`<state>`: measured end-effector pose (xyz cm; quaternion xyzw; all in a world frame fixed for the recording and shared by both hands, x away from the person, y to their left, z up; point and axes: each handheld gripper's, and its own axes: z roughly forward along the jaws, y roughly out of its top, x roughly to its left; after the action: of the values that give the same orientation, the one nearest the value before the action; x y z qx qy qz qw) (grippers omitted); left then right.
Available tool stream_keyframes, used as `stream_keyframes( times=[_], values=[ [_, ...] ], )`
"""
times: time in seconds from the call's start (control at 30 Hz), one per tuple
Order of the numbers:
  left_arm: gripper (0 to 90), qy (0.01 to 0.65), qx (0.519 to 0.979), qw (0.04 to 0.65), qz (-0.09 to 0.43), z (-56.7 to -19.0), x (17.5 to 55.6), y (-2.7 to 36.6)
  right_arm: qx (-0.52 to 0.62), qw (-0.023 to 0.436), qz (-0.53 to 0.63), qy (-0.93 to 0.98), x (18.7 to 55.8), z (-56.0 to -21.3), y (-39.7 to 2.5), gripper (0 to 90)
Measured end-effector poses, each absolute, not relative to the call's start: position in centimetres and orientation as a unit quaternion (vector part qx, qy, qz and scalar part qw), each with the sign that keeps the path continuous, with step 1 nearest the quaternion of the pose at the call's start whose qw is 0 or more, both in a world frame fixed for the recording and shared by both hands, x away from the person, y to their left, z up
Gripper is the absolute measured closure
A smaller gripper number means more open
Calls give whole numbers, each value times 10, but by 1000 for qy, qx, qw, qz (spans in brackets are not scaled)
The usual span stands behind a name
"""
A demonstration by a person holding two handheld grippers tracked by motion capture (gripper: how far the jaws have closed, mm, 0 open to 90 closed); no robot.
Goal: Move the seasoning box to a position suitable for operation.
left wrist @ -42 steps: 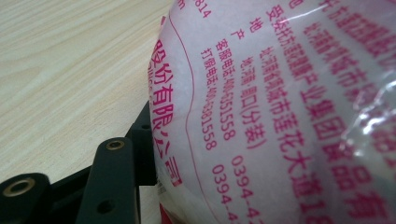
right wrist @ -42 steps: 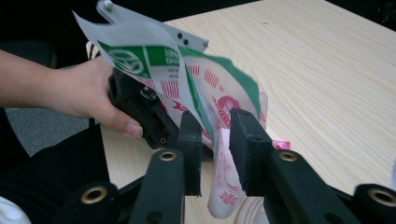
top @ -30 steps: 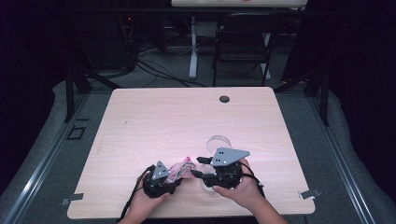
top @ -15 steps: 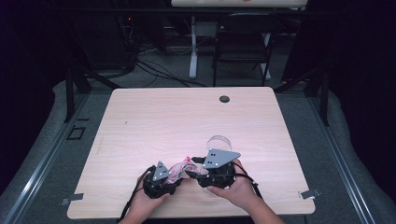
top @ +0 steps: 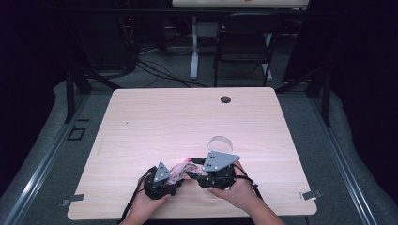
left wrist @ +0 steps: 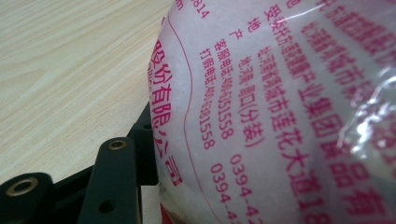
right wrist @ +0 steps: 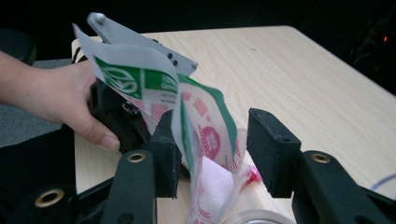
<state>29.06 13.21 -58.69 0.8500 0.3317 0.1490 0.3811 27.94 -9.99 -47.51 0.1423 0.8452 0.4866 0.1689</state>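
At the near table edge [top: 112, 140], left gripper [top: 159, 180] is clamping a printed plastic packet [top: 180, 168]. Right gripper [right wrist: 212, 149] is sitting wide open, jaws straddling the packet's free end, not pinching. Just beyond it a clear round lid [top: 220, 142] is lying flat.

Seen along the right gripper [right wrist: 215, 144], black jaws spread apart, a crumpled plastic packet [right wrist: 201, 126] printed in green, red and white hanging between them, close against the left jaw and clear of the right one. Beyond the packet, the left gripper [right wrist: 126, 112] with its grey plate, gripped by a hand [right wrist: 60, 100]. Below the jaws, a clear round rim [right wrist: 247, 217] on the pale wooden table [right wrist: 299, 74]
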Motion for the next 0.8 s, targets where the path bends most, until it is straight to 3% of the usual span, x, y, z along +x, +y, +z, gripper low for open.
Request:
stream_keyframes(
  times=[0.8],
  values=[
    [493, 331, 851, 378, 153, -587, 290, 131, 137, 149, 459, 865, 277, -477, -102, 771]
  ],
)
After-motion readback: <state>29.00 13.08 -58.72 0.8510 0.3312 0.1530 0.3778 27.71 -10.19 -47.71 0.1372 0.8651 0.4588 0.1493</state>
